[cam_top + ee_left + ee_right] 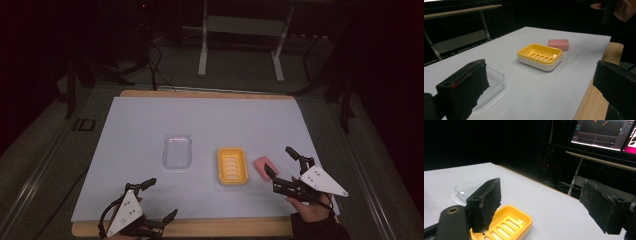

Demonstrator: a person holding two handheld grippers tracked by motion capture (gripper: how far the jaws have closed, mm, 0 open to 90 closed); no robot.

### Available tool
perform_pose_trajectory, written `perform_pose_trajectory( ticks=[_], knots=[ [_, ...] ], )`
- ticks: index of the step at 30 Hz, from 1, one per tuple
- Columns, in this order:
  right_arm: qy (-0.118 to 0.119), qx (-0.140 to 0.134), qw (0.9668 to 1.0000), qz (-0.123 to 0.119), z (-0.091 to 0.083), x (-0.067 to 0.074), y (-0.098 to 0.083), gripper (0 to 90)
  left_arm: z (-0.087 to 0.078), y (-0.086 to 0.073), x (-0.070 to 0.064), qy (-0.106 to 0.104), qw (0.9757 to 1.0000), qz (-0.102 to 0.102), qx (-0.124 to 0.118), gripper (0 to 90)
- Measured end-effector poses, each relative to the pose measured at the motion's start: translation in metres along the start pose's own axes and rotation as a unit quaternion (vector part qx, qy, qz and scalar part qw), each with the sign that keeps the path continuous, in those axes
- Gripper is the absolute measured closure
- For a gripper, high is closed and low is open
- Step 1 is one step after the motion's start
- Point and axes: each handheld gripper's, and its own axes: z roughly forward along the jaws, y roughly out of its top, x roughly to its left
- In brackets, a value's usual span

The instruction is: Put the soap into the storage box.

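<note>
Nearest the high camera, the left gripper (159,201) rests at the table's (200,120) front edge with its jaws spread wide and nothing between them. White sheeting covers most of that table. Over on the right, the right gripper (280,162) hangs with jaws apart too, straddling the pink soap bar (265,168) without pressing it. Just left of the soap sits the yellow soap dish (232,166), and beyond it the clear plastic lid (177,151).
</note>
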Motion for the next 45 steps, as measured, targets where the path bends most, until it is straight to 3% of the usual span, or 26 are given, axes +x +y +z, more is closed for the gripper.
perform_pose_trajectory(
  ticks=[3,6,8,16,20,24,26,28,29,31,34,36,39,45],
  knots=[
    [0.008,0.001,0.9999,0.008,-0.001,0.001,0.002,17.2,0.000,0.000,0.000,0.000,1.0000,-0.001,0.002,0.3],
    [0.009,0.002,1.0000,0.000,0.000,0.003,0.003,15.2,0.000,0.000,0.000,0.001,1.0000,-0.002,0.003,0.3],
    [0.016,0.010,0.9998,0.008,0.001,0.005,0.004,15.1,0.000,0.000,0.000,0.001,1.0000,-0.002,0.005,0.3],
    [0.016,0.037,0.9992,0.000,0.006,0.007,0.006,14.3,0.000,0.000,-0.001,-0.001,1.0000,-0.001,0.005,0.3],
    [0.020,0.088,0.9957,0.021,0.011,0.005,0.010,18.8,-0.001,0.000,0.000,0.000,1.0000,-0.002,0.005,0.3],
    [0.025,0.140,0.9882,0.058,0.015,-0.001,0.010,19.5,-0.001,0.000,0.000,-0.003,1.0000,-0.003,0.006,0.3],
    [0.021,0.167,0.9840,0.057,0.017,-0.003,0.007,19.6,0.000,0.000,0.000,-0.003,1.0000,-0.002,0.007,0.3],
    [0.019,0.177,0.9822,0.060,0.018,-0.004,0.006,19.6,0.000,0.000,0.000,-0.003,1.0000,-0.001,0.008,0.3],
    [0.010,0.203,0.9769,0.064,0.020,-0.006,0.002,19.7,0.000,0.000,0.000,-0.001,1.0000,-0.001,0.008,0.3],
    [0.009,0.219,0.9731,0.070,0.021,-0.008,-0.001,19.8,0.000,0.000,0.000,-0.001,1.0000,-0.001,0.008,0.3],
    [0.009,0.239,0.9680,0.076,0.022,-0.011,-0.004,19.9,0.000,0.000,0.000,-0.001,1.0000,-0.002,0.007,0.3],
    [0.005,0.246,0.9665,0.072,0.022,-0.013,-0.004,22.7,0.000,0.000,0.000,-0.002,1.0000,-0.002,0.007,0.3],
    [0.010,0.267,0.9592,0.094,0.022,-0.016,-0.003,22.8,0.000,0.000,0.001,-0.002,1.0000,-0.003,0.007,0.3],
    [0.009,0.319,0.9428,0.096,0.025,-0.025,0.000,22.7,-0.001,0.000,0.001,-0.003,1.0000,-0.004,0.007,0.3]
  ],
)
